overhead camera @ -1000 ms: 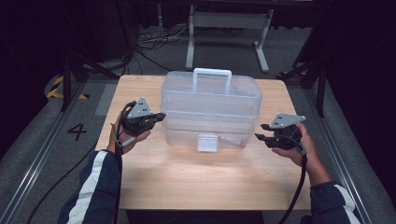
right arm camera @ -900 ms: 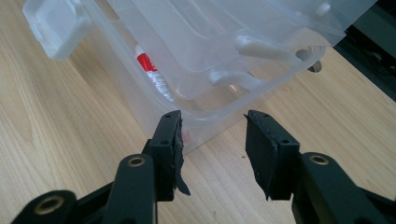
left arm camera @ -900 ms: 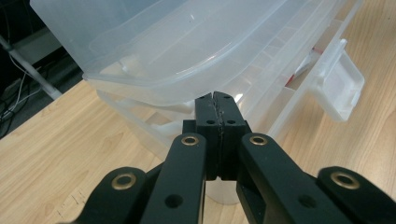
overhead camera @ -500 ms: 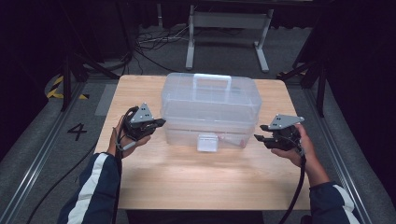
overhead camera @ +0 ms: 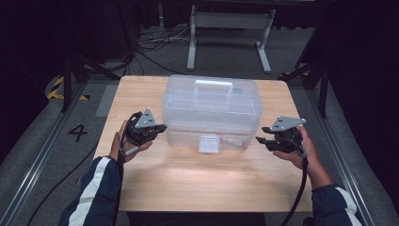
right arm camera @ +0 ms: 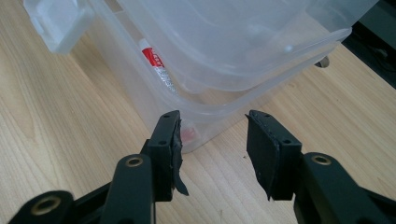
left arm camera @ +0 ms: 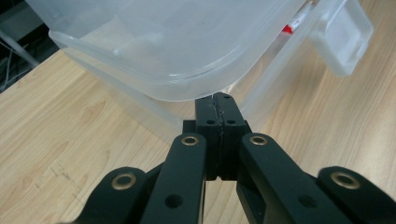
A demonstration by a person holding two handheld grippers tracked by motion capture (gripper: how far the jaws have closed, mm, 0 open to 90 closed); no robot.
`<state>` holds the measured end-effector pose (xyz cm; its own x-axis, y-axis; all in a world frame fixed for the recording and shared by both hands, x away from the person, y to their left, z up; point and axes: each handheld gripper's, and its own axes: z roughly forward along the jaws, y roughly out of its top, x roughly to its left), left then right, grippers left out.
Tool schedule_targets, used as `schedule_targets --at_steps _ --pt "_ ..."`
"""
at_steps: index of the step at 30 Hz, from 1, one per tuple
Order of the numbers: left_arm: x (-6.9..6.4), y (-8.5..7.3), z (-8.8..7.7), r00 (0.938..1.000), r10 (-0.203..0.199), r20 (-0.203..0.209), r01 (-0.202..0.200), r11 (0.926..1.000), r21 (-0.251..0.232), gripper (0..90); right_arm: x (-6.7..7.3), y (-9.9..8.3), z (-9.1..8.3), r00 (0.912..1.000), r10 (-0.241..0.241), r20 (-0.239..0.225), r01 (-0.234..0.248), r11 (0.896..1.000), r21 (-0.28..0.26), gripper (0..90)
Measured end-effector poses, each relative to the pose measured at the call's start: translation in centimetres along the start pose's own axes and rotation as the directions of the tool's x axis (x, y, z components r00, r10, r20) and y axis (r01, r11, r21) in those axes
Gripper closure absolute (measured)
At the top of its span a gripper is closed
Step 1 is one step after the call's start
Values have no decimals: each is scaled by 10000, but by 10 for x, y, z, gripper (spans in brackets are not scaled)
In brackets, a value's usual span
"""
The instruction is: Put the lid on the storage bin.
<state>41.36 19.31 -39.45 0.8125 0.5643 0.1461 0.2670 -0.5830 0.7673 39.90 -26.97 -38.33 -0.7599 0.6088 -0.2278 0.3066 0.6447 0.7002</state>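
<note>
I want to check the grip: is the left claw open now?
No, in the left gripper view the left claw has its jaws pressed together beside the plastic box.

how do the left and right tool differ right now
The left tool has its jaws pressed shut, tips right at the corner of the clear plastic lidded box. The right tool has its jaws apart, nothing between them, just short of the box. Both are black, hand-held and aimed at the box from opposite ends.
</note>
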Motion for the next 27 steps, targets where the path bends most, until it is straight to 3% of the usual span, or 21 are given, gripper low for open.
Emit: schedule_targets --at_steps 6,21,27 --pt "-2 -7 1 10000 -4 -30 5 9993 378 900 1 -1 1 10000 40 -9 -40 10000 5 554" --pt "-9 -9 0 9995 297 116 -302 9986 438 900 3 -1 4 10000 34 -38 -34 10000 4 547" --pt "-10 -13 -4 9995 326 -3 -325 9980 545 876 3 -2 3 10000 -41 24 41 10000 81 528"
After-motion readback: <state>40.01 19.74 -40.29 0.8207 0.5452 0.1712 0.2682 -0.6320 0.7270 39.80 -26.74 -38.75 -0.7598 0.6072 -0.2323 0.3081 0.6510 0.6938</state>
